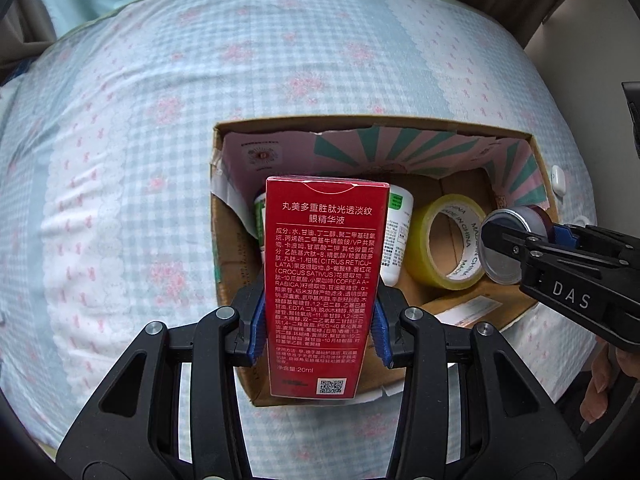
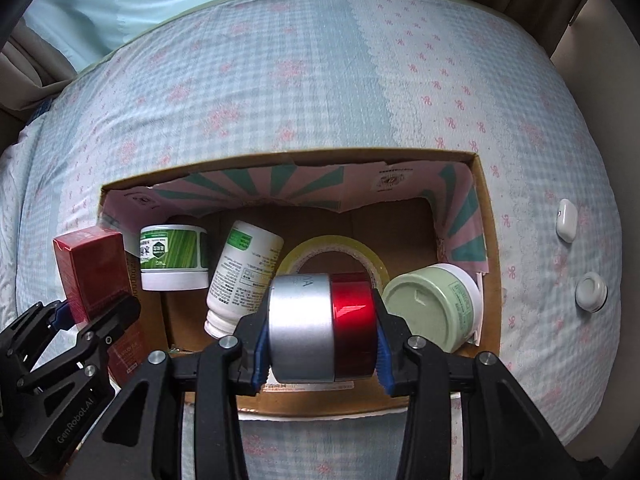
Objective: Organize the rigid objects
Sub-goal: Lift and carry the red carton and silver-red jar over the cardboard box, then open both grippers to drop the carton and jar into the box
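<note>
The left gripper (image 1: 318,330) is clamping a tall red printed carton (image 1: 322,280) over the left end of the open cardboard box (image 2: 490,216) sitting on the checked floral bedspread (image 2: 320,80). The right gripper (image 2: 318,344) is squeezing a silver-and-red round jar (image 2: 322,328) above the yellow tape roll (image 2: 340,248) inside the box.

You see red carton (image 1: 322,280): glossy printed card. Silver-and-red jar (image 2: 323,326): brushed metallic lid, mirror-shiny red body. Cardboard box (image 2: 489,240): matt brown, torn printed paper lining. Tape roll (image 1: 448,248): glossy yellowish film. White bottle (image 2: 240,276): smooth plastic, paper label. Bedsheet (image 1: 140,120): soft matt cloth. Your gripper fingers (image 1: 256,324): matt black plastic, blue pads.
</note>
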Tool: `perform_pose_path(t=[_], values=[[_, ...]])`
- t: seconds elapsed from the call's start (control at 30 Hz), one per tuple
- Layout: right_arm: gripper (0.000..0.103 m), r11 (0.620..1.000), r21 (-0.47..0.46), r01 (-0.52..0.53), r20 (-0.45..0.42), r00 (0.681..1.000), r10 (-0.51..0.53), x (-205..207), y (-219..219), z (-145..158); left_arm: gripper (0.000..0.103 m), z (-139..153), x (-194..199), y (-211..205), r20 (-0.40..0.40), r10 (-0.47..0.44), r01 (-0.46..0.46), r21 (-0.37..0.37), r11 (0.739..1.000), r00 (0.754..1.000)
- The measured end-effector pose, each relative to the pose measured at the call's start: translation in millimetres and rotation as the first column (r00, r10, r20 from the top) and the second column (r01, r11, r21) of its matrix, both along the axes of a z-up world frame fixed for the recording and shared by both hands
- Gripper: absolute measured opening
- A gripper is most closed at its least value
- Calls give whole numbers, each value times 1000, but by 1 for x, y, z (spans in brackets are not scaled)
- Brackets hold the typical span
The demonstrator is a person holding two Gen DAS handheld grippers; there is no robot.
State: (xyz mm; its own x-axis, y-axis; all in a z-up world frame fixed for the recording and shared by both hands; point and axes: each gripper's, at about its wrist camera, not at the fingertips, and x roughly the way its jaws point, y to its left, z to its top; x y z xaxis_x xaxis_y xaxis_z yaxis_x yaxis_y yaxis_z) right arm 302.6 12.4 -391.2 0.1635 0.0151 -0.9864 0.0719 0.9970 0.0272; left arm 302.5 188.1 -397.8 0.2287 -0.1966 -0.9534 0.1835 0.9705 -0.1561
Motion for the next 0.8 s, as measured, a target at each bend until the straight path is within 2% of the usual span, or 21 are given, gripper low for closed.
perform_pose_path(t=[0.1,0.3,0.33,0.37,0.4,0.43,0.5,0.6,0.8], values=[[38,1000,-10,-21,-15,1000,21,0,2,-10,38,-11,0,-4,-21,-4,4,16,1000,1000],[39,1000,15,1,-23,1000,-1,3,-1,-27,39,-20,4,-4,-48,4,-3,33,999,999],[39,1000,24,10,-21,1000,-10,5,-2,-30,44,-21,5,-4,-66,10,-9,20,1000,998],[40,999,43,19,-16,1000,-19,5,-4,-32,67,-21,5,-3,-78,13,-13,4,1000,997],[46,997,65,30,-15,999,-29,6,-7,-33,79,-18,4,-2,-78,9,-11,-26,1000,997],[68,996,74,42,-16,999,-41,5,-9,-33,102,-14,2,-3,-72,8,-11,-42,999,997],[103,994,95,47,0,999,-48,3,-14,-29,103,-3,-4,-6,-53,-4,2,-36,999,999],[103,993,106,48,25,998,-51,-4,-19,-18,103,4,-13,-6,-53,-13,12,-20,1000,999],[103,994,100,31,9,999,-32,-11,-21,-8,103,5,-25,-9,-67,-24,24,6,1000,998]])
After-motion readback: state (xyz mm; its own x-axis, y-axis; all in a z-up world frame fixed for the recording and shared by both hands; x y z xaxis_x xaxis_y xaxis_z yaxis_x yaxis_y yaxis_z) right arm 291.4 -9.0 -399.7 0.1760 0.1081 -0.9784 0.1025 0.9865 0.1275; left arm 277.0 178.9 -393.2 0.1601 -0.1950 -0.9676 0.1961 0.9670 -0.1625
